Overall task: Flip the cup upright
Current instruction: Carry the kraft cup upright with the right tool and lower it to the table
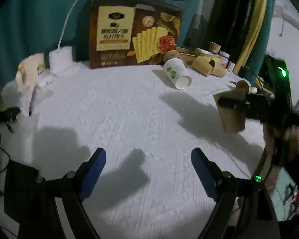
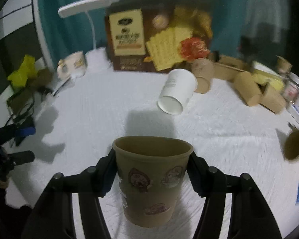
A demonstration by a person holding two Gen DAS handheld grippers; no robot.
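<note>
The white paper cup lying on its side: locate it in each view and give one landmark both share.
Left wrist view: white paper cup, upper right of centre, on the white cloth.
Right wrist view: white paper cup, above centre, base facing the camera.
Shared landmark: cracker box behind it.

A white textured cloth (image 1: 129, 109) covers the table. At the far edge a brown cracker box (image 1: 135, 33) stands upright, a white desk lamp (image 1: 61, 57) to its left and a cream mug (image 1: 29, 71) further left. Right of the box, a white paper cup (image 1: 176, 73) lies on its side near brown paper containers (image 1: 207, 64).
</note>
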